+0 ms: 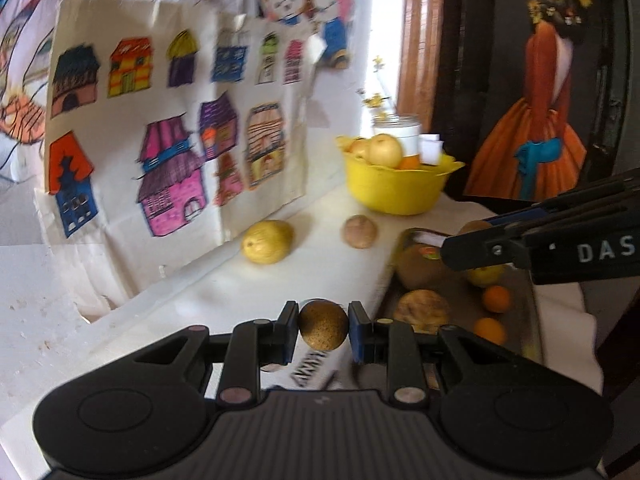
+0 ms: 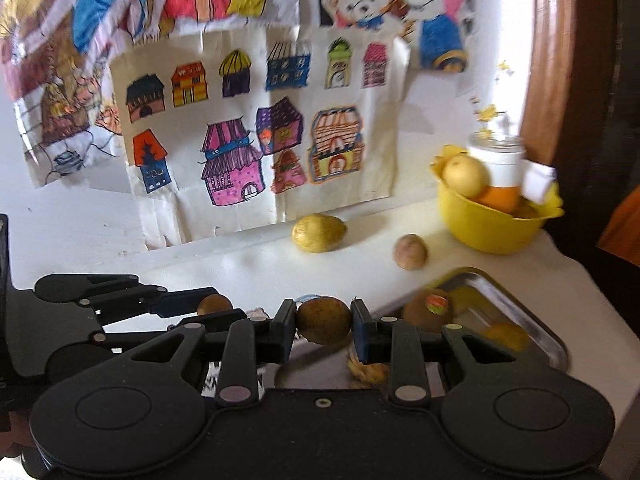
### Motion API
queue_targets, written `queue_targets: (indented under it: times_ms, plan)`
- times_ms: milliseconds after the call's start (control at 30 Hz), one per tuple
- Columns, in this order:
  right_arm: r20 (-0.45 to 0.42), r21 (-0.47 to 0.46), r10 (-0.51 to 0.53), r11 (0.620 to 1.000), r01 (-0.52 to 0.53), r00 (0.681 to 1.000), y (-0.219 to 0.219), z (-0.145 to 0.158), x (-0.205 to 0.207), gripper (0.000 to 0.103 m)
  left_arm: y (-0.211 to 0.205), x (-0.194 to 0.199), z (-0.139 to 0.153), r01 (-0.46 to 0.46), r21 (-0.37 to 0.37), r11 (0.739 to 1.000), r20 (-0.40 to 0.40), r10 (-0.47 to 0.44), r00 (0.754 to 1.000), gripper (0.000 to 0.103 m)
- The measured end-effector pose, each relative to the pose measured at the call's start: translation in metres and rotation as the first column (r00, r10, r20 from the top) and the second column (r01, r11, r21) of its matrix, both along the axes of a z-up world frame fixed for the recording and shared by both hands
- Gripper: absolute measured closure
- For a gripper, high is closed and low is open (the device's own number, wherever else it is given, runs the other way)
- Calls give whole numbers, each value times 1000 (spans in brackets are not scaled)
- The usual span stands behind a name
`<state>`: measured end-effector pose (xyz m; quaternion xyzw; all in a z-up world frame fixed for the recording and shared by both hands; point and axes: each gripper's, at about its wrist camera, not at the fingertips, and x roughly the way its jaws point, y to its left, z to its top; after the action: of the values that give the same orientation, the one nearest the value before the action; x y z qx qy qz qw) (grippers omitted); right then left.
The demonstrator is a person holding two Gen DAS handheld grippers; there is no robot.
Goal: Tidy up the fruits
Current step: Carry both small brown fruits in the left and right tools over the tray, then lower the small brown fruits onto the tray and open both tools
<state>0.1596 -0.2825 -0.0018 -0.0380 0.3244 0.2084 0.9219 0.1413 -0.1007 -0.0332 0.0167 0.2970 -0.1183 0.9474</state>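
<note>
Each gripper is clamped on a small brown fruit: the left gripper pinches a round speckled fruit by its sides, the right gripper an oval one, both held clear above the white table. They point towards the yellow bowl at the back, already heaped with fruit, so I'd guess that is where these go. More fruit waits in the tray, and a yellow fruit and a potato-like one lie loose between
</note>
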Motion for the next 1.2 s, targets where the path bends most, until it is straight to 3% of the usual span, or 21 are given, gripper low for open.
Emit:
queue_targets:
  times_ms: [267,600,1200]
  plan:
    - [39,5,-65,998,64,997,-40,14,-46,72,-36,-28,13,66,-4,998,23,-66,998,75]
    - [60,30,-104,994,102,993,-65,18,-52,72,-55,-20,18,101,-22,995,23,-101,995,75]
    - [-69,-8,-161,987,161,985,-103,-52,5,72,-108,57,-16,162,-29,986,-34,-163,986,75]
